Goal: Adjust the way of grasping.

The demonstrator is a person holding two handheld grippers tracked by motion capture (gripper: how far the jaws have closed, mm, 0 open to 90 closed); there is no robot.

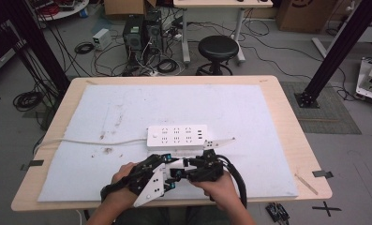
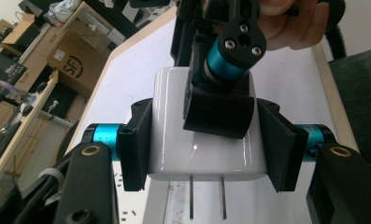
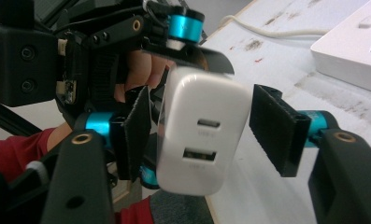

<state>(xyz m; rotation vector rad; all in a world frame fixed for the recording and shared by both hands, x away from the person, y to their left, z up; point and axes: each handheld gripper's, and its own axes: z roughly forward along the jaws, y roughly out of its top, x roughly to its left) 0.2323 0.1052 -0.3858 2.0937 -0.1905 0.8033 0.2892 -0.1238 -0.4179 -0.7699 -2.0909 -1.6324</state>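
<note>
The white charger (image 2: pixel 202 135), held in the air over the tabletop's (image 1: pixel 286 140) near edge just short of the power strip (image 1: pixel 176 136), could twist or drop during the handover if one grip lets go before the other bites. The left gripper (image 2: pixel 204 144) has its jaws clamped on the charger's sides, prongs toward the camera. The right gripper (image 3: pixel 206 126) has its jaws set wider, one pad (image 3: pixel 136 135) touching the charger and the other clear of it.

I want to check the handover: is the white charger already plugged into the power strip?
No, the charger is held in the air between jaws, its two prongs bare, apart from the power strip.
</note>
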